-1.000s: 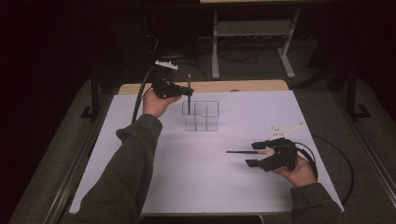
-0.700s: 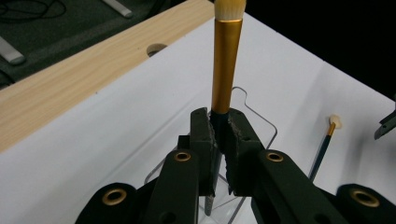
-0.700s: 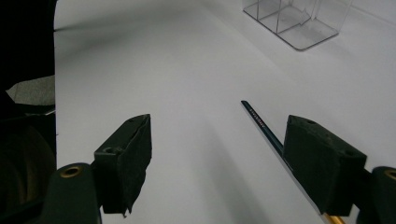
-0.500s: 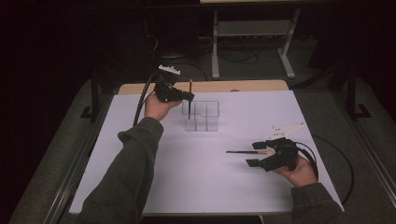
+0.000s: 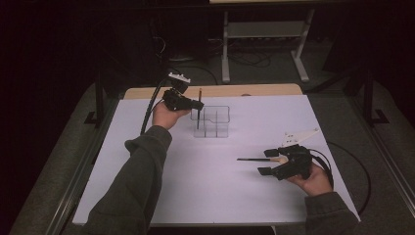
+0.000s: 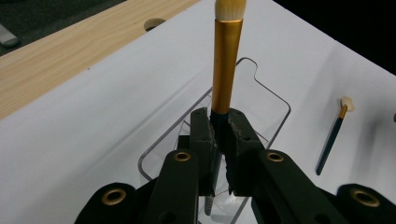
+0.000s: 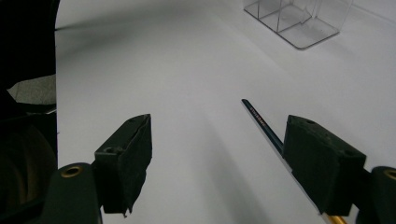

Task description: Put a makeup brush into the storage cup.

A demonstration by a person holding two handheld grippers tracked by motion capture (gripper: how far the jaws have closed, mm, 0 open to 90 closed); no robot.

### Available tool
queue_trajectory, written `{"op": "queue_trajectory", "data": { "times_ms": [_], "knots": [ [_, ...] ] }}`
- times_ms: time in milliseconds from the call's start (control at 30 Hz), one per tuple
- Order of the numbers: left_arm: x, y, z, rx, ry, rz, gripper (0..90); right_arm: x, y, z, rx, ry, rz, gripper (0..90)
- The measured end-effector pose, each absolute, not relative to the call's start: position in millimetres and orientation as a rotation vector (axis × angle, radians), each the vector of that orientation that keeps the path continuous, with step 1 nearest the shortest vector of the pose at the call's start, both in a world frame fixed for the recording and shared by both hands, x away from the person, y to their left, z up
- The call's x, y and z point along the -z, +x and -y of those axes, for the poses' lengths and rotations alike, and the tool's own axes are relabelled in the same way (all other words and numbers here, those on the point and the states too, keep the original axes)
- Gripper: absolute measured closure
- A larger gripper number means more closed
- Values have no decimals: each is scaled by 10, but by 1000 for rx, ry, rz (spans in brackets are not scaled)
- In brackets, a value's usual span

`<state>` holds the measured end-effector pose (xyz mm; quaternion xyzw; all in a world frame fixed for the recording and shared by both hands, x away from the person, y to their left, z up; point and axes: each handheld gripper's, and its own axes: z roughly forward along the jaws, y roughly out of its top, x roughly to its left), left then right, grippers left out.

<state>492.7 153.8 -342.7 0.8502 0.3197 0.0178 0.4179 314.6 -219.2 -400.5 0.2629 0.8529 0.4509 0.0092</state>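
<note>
The left tool (image 5: 195, 104) is clamped tight on a makeup brush with a gold metal ferrule, pale bristles and a dark handle (image 6: 226, 65). It holds the brush upright, bristles up, with the handle end reaching down into a clear plastic organiser box with small compartments (image 5: 212, 122) just below and beside the tool. Which compartment the handle stands in I cannot tell.

The right tool (image 5: 266, 161) stands wide, its pads touching nothing. A second slim brush with a dark blue handle and pale tip (image 5: 259, 159) lies flat between its pads on the surface, handle pointing away from the tool towards the left hand.

The surface (image 5: 244, 196) is a white sheet over a light wooden top whose far edge shows behind the left tool. The room beyond is dark, with a grey metal stand (image 5: 264, 34) and cables on the floor.

The left gripper view shows the gold ferrule and bristles close up, and a round hole in the wooden edge (image 6: 154, 23). The right gripper view shows fine lettering on the blue handle (image 7: 259, 122).
</note>
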Motion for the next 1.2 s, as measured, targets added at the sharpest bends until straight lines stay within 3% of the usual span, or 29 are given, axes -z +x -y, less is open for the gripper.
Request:
{"op": "queue_trajectory", "data": {
  "times_ms": [333,400,600,1200],
  "knots": [
    [3454,4909,-1510,-52,2163,-795,818,4004,3140,2185,-1405,819,-2668,233],
    [3453,4910,-1511,-59,2161,-807,754,4006,3142,2185,-1406,821,-2668,233],
    [3419,4898,-1549,-70,2148,-815,722,4005,3139,2184,-1406,820,-2667,234],
    [3290,4770,-1703,-100,2150,-795,712,3997,3136,2230,-1414,836,-2644,231]
  ]
}}
